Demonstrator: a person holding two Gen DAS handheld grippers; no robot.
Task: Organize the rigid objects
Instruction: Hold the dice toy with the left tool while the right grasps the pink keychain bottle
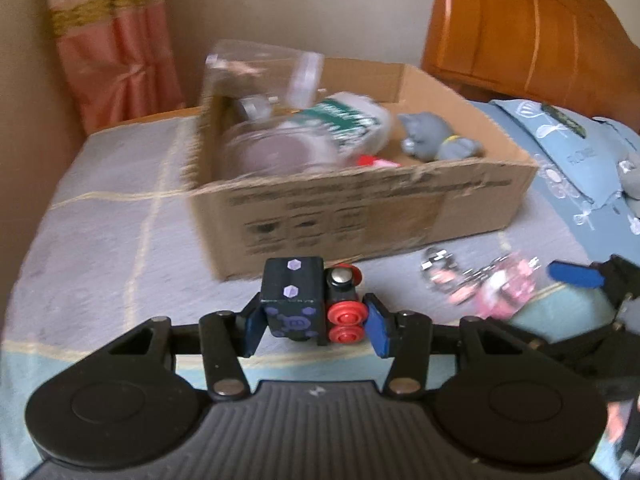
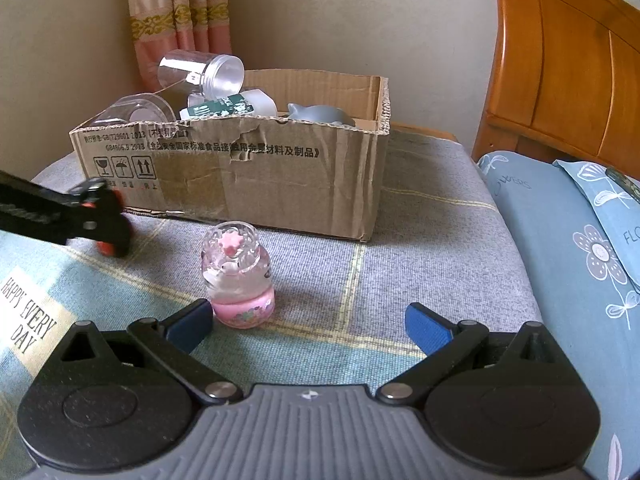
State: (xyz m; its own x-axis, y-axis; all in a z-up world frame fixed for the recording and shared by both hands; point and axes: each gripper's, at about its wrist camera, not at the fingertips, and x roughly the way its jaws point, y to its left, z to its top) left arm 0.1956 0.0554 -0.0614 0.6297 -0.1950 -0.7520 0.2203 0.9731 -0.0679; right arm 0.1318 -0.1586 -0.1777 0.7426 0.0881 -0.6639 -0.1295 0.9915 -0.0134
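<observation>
Pinching a black toy train (image 1: 312, 304) between its blue pads, the left gripper (image 1: 316, 322) angles down toward the bedspread (image 1: 100, 208), just in front of the cardboard box (image 1: 360, 208). Its jaws are pressed against the toy's two sides: the black cab with lilac marks on one side, the red wheels on the other. The train sits just short of the box's near wall, at its left end as the left wrist camera sees it.

Near the box's front wall on the other side, the right gripper (image 2: 308, 326) also tilts downward, its jaws spread wide and touching nothing. A small clear bottle with a pink base (image 2: 240, 280) stands upright just ahead of its left pad (image 2: 190, 326).

Inside the box lie clear jars (image 2: 200, 74), a green-labelled container (image 2: 224, 108) and a grey figure (image 2: 320, 114). Bare bedspread lies between box and grippers; a blue pillow (image 2: 540, 220) and wooden headboard (image 2: 560, 60) bound the box's right.
</observation>
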